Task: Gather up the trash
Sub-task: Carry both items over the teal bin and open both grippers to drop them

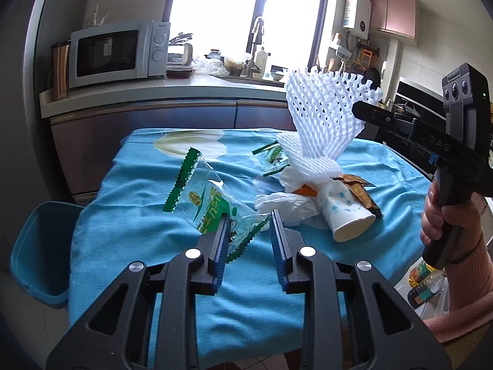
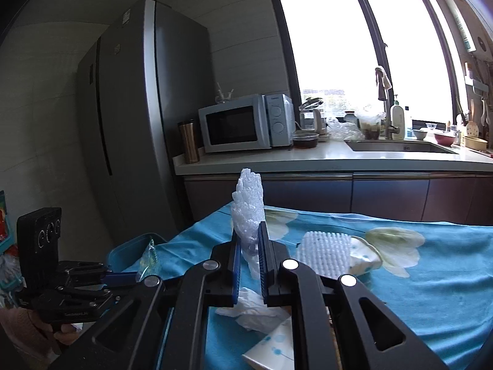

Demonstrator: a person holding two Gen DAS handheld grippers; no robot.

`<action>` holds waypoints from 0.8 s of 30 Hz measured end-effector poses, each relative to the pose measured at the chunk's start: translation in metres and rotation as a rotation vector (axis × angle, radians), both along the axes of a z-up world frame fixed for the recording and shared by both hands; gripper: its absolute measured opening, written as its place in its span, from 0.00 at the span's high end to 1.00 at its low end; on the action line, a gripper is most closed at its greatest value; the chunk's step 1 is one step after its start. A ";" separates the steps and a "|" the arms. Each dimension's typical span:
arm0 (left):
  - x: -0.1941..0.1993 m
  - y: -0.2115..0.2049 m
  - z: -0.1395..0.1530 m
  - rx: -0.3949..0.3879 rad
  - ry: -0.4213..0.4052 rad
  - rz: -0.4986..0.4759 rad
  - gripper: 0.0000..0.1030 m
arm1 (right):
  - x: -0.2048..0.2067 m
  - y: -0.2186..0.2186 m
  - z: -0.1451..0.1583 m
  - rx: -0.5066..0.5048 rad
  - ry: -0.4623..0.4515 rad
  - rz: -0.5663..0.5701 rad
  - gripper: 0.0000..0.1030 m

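My left gripper (image 1: 249,220) is shut on a clear plastic wrapper (image 1: 206,197) with green edges, held just above the blue tablecloth (image 1: 138,231). In the right wrist view this gripper (image 2: 134,276) holds the wrapper (image 2: 149,257) near the blue bin (image 2: 129,248). My right gripper (image 2: 250,231) is shut on a white foam net (image 2: 248,209) and holds it up over the table; the left wrist view shows that net (image 1: 323,114) fanned out. A paper cup (image 1: 348,215) lies on its side beside white tissue (image 1: 283,203) and a brown wrapper (image 1: 360,188).
A blue bin (image 1: 40,246) stands at the table's left edge. A second green wrapper (image 1: 274,157) and another foam net (image 2: 326,252) lie on the cloth. Behind the table runs a counter (image 1: 185,88) with a microwave (image 1: 114,52) and a sink (image 2: 397,146). A fridge (image 2: 138,108) stands at the left.
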State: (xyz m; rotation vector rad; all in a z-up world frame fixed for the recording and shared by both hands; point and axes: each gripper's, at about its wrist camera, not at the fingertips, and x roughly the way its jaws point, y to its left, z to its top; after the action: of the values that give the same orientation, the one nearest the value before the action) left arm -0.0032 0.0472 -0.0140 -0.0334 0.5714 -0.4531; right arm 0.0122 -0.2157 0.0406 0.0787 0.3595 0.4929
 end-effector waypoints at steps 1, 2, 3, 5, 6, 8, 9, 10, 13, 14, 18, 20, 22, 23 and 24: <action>0.000 0.008 0.002 0.008 -0.004 0.021 0.74 | 0.002 0.009 0.000 0.010 0.007 0.036 0.91; 0.000 0.016 0.004 0.013 -0.005 0.041 0.74 | 0.004 0.019 -0.001 0.016 0.015 0.068 0.91; 0.001 0.026 0.005 0.017 -0.006 0.062 0.74 | 0.007 0.029 -0.001 0.020 0.022 0.097 0.91; 0.002 0.044 0.007 0.025 -0.009 0.106 0.74 | 0.012 0.052 -0.004 0.023 0.036 0.155 0.91; 0.003 0.055 0.008 0.030 -0.009 0.130 0.74 | 0.013 0.064 -0.004 0.023 0.039 0.181 0.91; 0.005 0.075 0.009 0.036 -0.004 0.178 0.74 | 0.018 0.086 -0.007 0.022 0.051 0.231 0.91; 0.007 0.087 0.009 0.038 -0.002 0.203 0.74 | 0.021 0.097 -0.008 0.024 0.059 0.257 0.91; 0.009 0.099 0.008 0.039 0.002 0.225 0.74 | 0.024 0.109 -0.010 0.028 0.069 0.281 0.91; 0.017 0.133 0.004 0.042 0.022 0.299 0.74 | 0.035 0.142 -0.012 0.036 0.091 0.337 0.91; 0.020 0.143 0.002 0.047 0.029 0.321 0.74 | 0.039 0.149 -0.012 0.040 0.097 0.351 0.91; 0.034 0.180 -0.009 0.059 0.064 0.387 0.74 | 0.055 0.188 -0.017 0.040 0.128 0.407 0.91; 0.041 0.195 -0.015 0.057 0.082 0.406 0.74 | 0.063 0.205 -0.020 0.037 0.150 0.432 0.91; 0.048 0.203 -0.023 0.066 0.094 0.422 0.74 | 0.069 0.220 -0.023 0.028 0.172 0.456 0.91; 0.053 0.207 -0.026 0.070 0.102 0.427 0.74 | 0.072 0.229 -0.026 0.023 0.183 0.466 0.91; 0.056 0.210 -0.031 0.072 0.110 0.433 0.74 | 0.075 0.237 -0.028 0.020 0.197 0.478 0.91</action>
State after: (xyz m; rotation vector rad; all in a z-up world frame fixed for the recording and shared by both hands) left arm 0.0532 0.2576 -0.0448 -0.1113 0.6681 -0.0089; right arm 0.0877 0.0209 0.0127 0.0601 0.5707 0.9656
